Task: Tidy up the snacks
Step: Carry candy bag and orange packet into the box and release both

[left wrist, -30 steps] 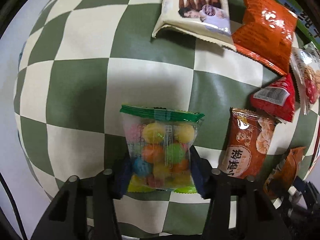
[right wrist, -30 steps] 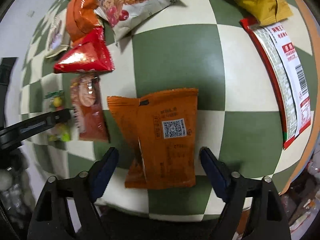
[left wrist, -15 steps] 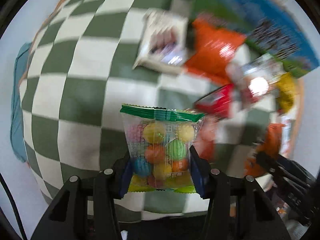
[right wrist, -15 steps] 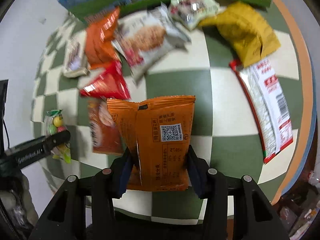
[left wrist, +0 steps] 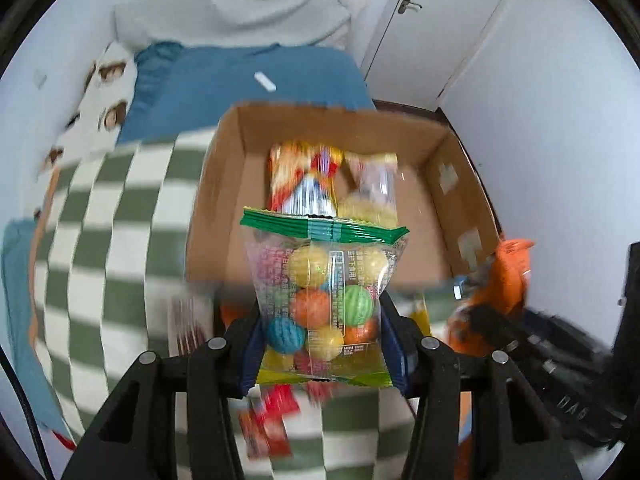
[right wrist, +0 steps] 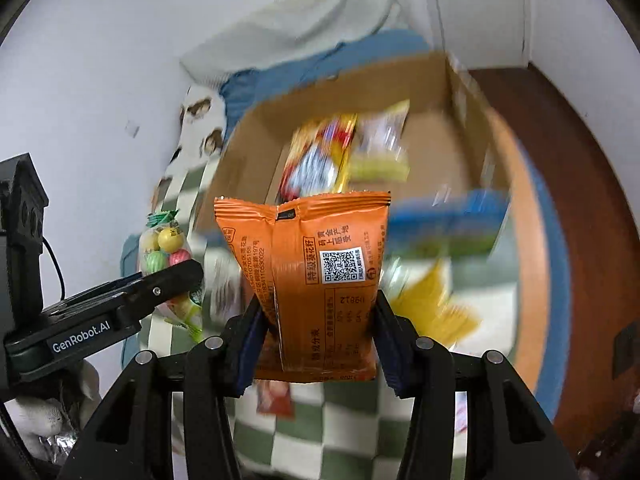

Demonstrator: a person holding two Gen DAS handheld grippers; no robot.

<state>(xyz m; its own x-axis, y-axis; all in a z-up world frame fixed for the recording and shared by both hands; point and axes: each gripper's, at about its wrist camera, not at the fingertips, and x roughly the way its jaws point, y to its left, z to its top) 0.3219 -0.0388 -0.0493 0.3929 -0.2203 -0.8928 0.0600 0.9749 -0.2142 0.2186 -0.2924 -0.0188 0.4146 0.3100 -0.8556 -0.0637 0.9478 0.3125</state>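
The left hand-held gripper (left wrist: pixel 322 344) is closed on a clear packet of coloured candy balls (left wrist: pixel 324 300), which is being pinched at its lower half between the two blue pads (left wrist: pixel 250 354) while its green sealed top edge is standing upright above them. The right hand-held gripper (right wrist: pixel 318 340) is likewise clamped on an orange snack packet (right wrist: pixel 320 280), whose back seam and printed code are facing the camera; its jaws have just been closing, and the packet is now being squeezed between them. In the right wrist view, the left hand-held gripper (right wrist: pixel 176 280) is being shown from the side at the left edge, with the candy packet (right wrist: pixel 164 248) sticking up out of it.

Both packets are being held in the air in front of an open cardboard box (left wrist: pixel 452 208), whose inside is being shown beyond them. Two blurred packets are lying in that box: a red and yellow one (left wrist: pixel 304 176) and, just beside it, a pale one with yellow contents (left wrist: pixel 372 188). The box is standing on a table covered by a green and white checked cloth (left wrist: pixel 100 248). More snack packets, too blurred to be told apart, are lying on the cloth below the grippers, among them a yellow one (right wrist: pixel 432 304) and a red one (left wrist: pixel 268 420). Behind the box, blue bedding (left wrist: pixel 248 80) is lying against a white wall.
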